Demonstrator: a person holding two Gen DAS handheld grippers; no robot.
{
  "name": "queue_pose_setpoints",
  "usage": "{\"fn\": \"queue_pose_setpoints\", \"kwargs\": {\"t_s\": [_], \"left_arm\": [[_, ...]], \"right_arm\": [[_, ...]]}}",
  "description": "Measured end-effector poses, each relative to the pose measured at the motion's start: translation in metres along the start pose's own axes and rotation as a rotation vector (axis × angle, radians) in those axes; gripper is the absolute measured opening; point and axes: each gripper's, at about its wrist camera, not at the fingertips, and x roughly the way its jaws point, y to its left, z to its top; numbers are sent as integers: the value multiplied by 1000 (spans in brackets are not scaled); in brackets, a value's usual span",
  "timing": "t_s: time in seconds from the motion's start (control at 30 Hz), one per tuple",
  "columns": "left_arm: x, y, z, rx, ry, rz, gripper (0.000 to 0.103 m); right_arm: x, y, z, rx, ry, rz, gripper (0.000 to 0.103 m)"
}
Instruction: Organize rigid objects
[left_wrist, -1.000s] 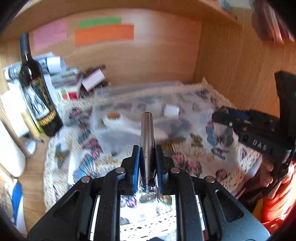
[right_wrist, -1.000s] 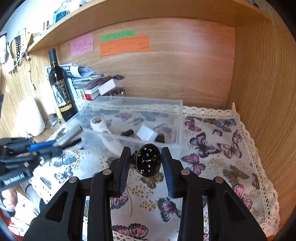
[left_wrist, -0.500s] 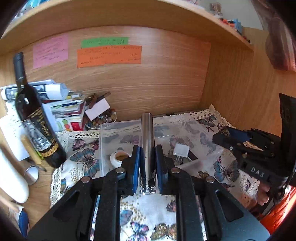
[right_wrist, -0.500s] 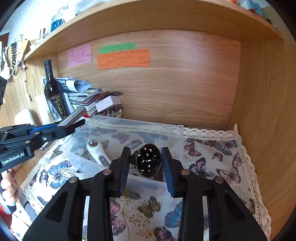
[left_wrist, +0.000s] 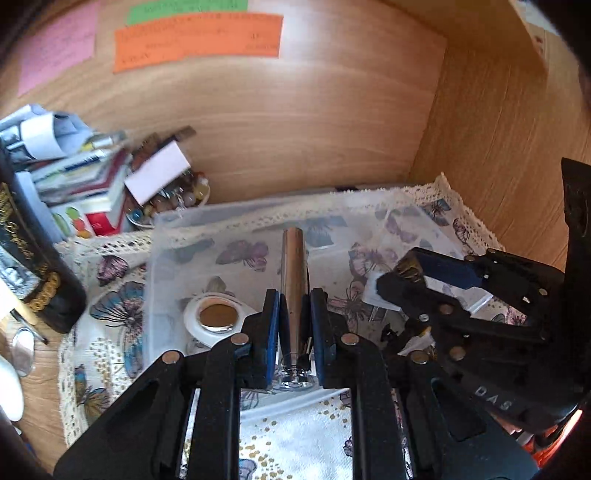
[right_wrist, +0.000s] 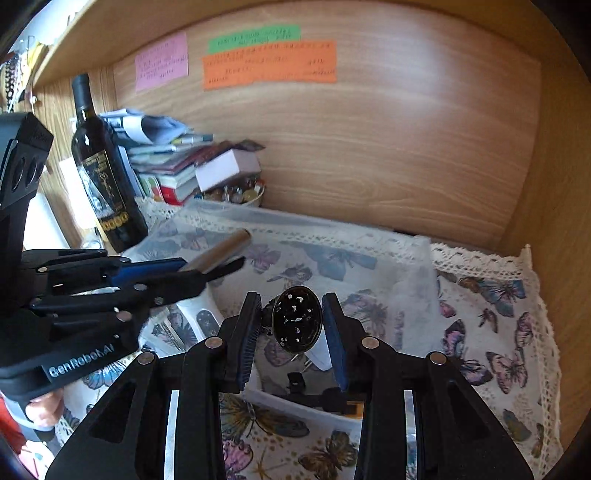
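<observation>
My left gripper (left_wrist: 294, 325) is shut on a metal tube (left_wrist: 293, 280) that points forward over the clear plastic bin (left_wrist: 162, 258). The tube also shows in the right wrist view (right_wrist: 218, 254), with the left gripper (right_wrist: 221, 267) at the left. My right gripper (right_wrist: 293, 325) is shut on a black speckled oval object (right_wrist: 296, 319), held above the bin (right_wrist: 406, 295). The right gripper shows in the left wrist view (left_wrist: 399, 277) over the bin's right side. Inside the bin lie a white round tool with a brown disc (left_wrist: 216, 317) and a white block (left_wrist: 373, 295).
A dark wine bottle (right_wrist: 101, 173) stands left of the bin. A stack of books and papers (right_wrist: 173, 162) and a bowl of beads (right_wrist: 236, 194) sit behind it. A butterfly cloth with lace edge (right_wrist: 498, 332) covers the shelf. Wooden walls (right_wrist: 406, 147) close the back and right.
Both grippers have moved forward and lower over the bin, each keeping its object. The right gripper now sits closer to the left one.
</observation>
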Motion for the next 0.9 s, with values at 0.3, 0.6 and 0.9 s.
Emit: {"fn": "queue_pose_setpoints", "kwargs": {"t_s": [0.3,0.6,0.9], "left_arm": [[0,-5,-3,16,-5,-6,14],[-48,-11,-4,28,-114,32,18],[-110,-25,-22,24,-248,82,63]], "right_arm": [[7,0,-2,2,42,-2,35],[-47,-2,1,6,-89,-26,48],[-119,5,-10,7,-257,-62,85]]}}
